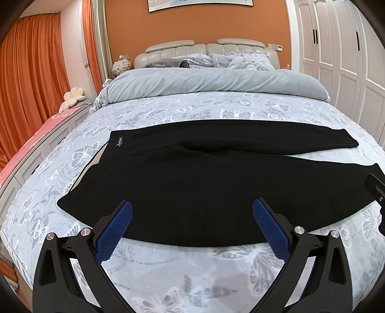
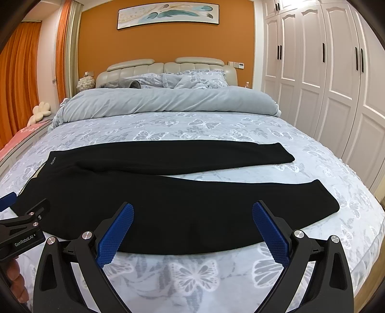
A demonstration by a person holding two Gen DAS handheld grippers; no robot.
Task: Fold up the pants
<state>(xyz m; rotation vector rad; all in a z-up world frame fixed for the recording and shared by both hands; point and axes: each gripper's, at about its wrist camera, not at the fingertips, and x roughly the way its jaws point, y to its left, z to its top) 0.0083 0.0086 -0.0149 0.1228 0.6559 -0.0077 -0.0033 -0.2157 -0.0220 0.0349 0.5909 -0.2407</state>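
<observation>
**A:** Black pants (image 1: 192,173) laid flat across the butterfly-print bedspread (image 1: 168,113), waistband out at nine o'clock, both legs running toward three o'clock. Small white script logo (image 1: 119,141) near the waistband's far corner.

**B:** And the legs are parted: the far leg (image 2: 192,154) lies straight, the near leg (image 2: 216,204) angles toward the foot of the bed, a wedge of bedspread showing between the cuffs at three o'clock.

**A:** Fingers now. Left gripper (image 1: 192,216): blue ribbed pads (image 1: 115,231) spread wide, nothing between them. The tips sit over the near edge of the pants close to the waist end; I can't tell whether they touch the cloth.

**B:** Same on the right gripper (image 2: 192,216), pads (image 2: 270,233) wide apart, gripping nothing, poised over the near leg's lower edge. In the right wrist view the left gripper's black body pokes in at eight o'clock, with a bit of a hand (image 2: 14,284) below it.

**A:** Farther out, at twelve o'clock: a rolled grey duvet (image 1: 211,81) across the bed, rumpled pillows (image 2: 192,79) behind it, then the padded cream headboard (image 2: 166,66).

**B:** Orange wall with a feather picture (image 2: 168,14) above, white wardrobe doors (image 2: 324,72) at two o'clock, orange curtains (image 1: 36,72) at ten, a white flower-shaped cushion (image 1: 73,96) by them.
</observation>
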